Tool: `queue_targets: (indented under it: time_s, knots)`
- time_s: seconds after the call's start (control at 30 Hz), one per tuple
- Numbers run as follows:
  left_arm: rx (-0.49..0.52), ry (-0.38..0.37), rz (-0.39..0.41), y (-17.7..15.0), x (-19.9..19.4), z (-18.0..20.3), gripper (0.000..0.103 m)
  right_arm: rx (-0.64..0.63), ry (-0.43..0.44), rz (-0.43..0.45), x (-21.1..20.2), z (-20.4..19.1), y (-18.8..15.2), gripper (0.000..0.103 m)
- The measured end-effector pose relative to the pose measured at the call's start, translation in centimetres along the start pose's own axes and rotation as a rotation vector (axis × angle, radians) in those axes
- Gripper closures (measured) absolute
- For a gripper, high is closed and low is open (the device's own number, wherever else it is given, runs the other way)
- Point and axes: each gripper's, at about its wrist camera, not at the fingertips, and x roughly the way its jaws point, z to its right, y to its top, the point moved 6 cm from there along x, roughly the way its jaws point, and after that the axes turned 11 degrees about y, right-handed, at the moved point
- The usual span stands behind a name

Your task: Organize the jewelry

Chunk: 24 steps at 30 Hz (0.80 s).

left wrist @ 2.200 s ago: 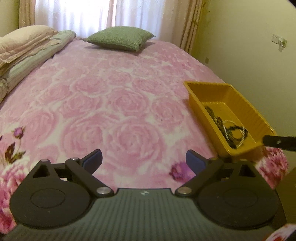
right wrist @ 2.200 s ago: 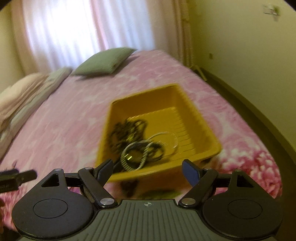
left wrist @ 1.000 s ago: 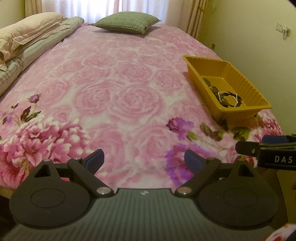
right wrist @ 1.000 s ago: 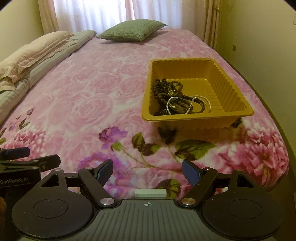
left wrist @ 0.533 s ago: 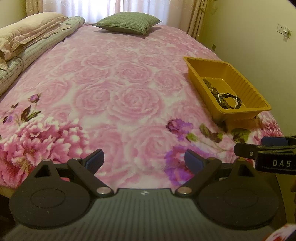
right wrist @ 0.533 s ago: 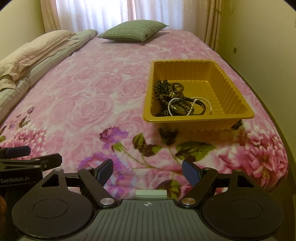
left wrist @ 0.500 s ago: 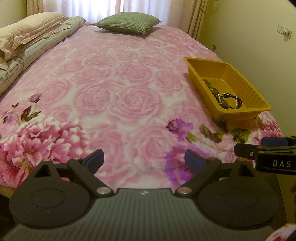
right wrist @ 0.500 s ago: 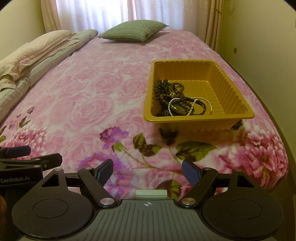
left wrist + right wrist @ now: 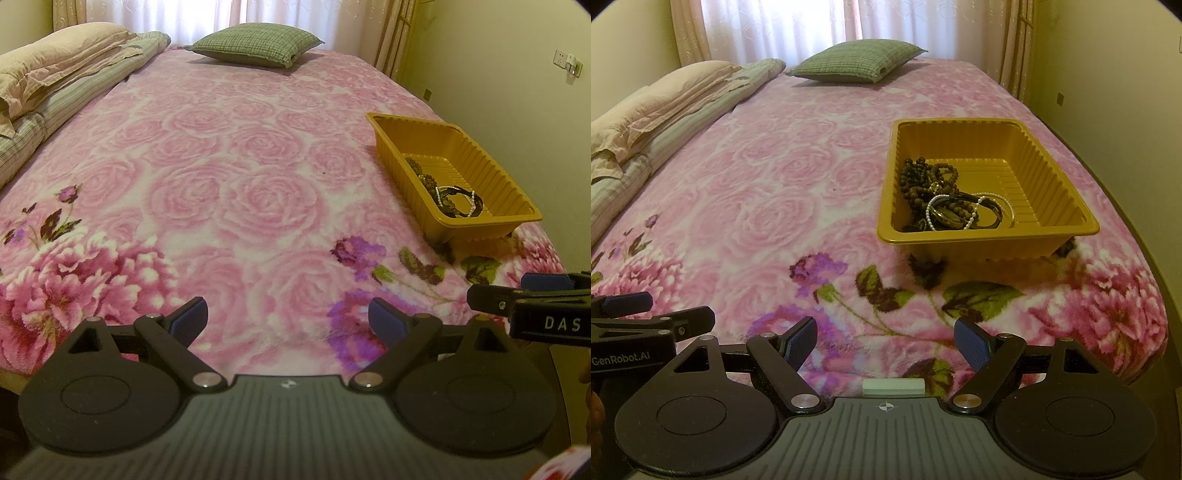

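**Jewelry gathered in tray; both tools idle**

Bed point(image 9: 775, 192) fills the frame; yellow tray point(image 9: 993, 242) sits right of centre in the right wrist view, holding the tangled jewelry point(image 9: 945, 199). Right hand-held gripper point(image 9: 885, 341) and left hand-held gripper point(image 9: 287, 321), at bottom centre, stand wide and empty. The collecting step appears done; any next move would call for a reach into the tray.

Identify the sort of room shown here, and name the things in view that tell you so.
Most likely a bedroom in a home: a wide bed under a pink rose blanket, a green cushion and folded bedding near the curtained window.
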Motion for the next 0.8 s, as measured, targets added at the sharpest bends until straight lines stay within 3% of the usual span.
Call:
queue_targets:
  time_s: [0.8]
  knots:
    - [0.001,-0.003,0.003,-0.01,0.03,0.12,0.01,0.004,-0.002,0.003,0.03,0.28,0.14,0.022]
